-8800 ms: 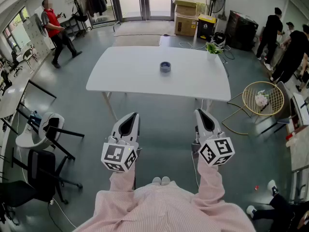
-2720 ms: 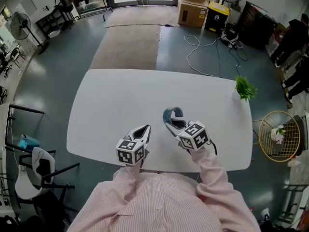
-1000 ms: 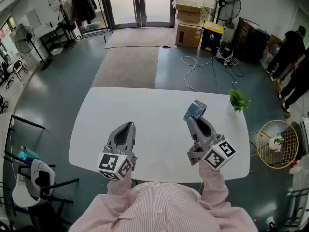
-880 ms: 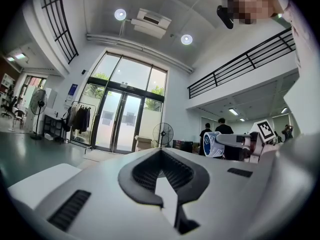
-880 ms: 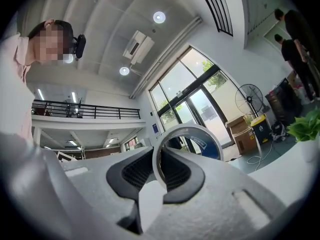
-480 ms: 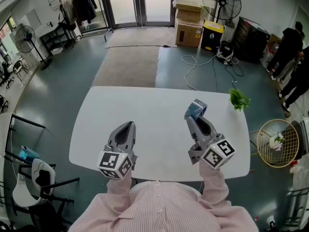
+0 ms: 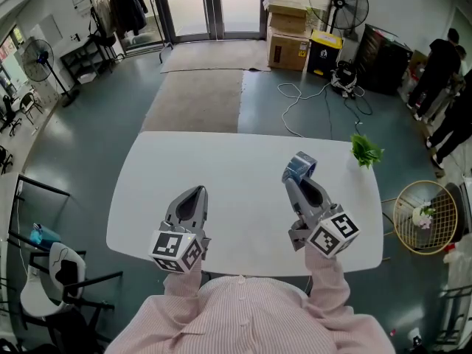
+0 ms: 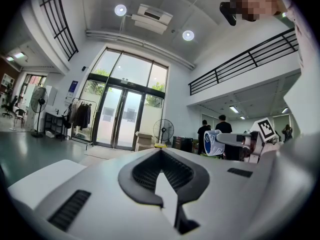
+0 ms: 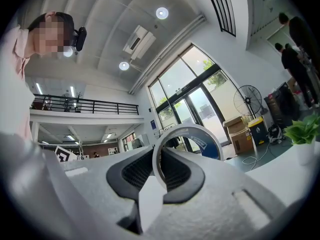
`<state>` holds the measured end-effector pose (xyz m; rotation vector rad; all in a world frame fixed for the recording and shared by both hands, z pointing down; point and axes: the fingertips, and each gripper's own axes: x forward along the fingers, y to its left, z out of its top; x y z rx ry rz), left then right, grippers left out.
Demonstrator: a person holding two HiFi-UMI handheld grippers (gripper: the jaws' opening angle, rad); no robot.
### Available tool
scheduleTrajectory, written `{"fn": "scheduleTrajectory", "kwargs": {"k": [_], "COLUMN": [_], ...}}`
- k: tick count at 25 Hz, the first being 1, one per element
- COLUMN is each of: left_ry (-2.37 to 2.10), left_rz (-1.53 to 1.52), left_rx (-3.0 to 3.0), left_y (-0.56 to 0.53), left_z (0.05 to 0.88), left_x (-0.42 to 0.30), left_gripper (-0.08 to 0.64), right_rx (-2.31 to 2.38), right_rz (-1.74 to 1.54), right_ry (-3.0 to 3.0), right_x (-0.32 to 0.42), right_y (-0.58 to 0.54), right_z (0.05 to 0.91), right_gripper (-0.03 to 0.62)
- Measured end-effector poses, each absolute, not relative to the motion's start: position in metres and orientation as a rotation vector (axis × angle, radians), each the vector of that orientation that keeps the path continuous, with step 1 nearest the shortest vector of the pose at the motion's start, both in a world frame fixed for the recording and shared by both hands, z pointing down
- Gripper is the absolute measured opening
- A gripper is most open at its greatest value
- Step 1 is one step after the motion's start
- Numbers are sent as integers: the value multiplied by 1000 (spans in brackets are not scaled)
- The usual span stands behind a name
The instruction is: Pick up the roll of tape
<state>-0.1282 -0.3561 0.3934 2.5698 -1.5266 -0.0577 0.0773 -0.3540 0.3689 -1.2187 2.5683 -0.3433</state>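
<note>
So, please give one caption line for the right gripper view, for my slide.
Right gripper shut on a roll of tape, held up before glass doors.

Roll of tape (image 7: 299,167): in head view its lower part is tucked behind the right gripper (image 7: 293,181), only the top arc shows. Right gripper view: roll's (image 9: 206,143) bottom sinks out of sight btwn the fingers (image 9: 187,181), label print too small to read. Surface (image 7: 221,168): near edge blocked by left gripper (image 7: 193,192), right gripper & sleeves (image 7: 324,279). Left gripper view: own body fills the lower frame, roll (image 8: 212,143) tiny at right, print unreadable. People (image 7: 442,57) at head view's right edge are cut off.
</note>
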Motion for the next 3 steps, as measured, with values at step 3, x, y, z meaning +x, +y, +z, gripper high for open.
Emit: {"fn": "scheduleTrajectory", "kwargs": {"k": [3], "left_ry": [-1528], "left_rz": [-55], "left_rx": [2566], "left_y": [-359], "left_z": [395], "left_x": [-126], "left_gripper": [0], "right_rx": [-1218], "right_rz": [-347], "right_ry": [2572], "right_x": [79], "right_y": [-357], "right_z": [371], "right_gripper": [51]}}
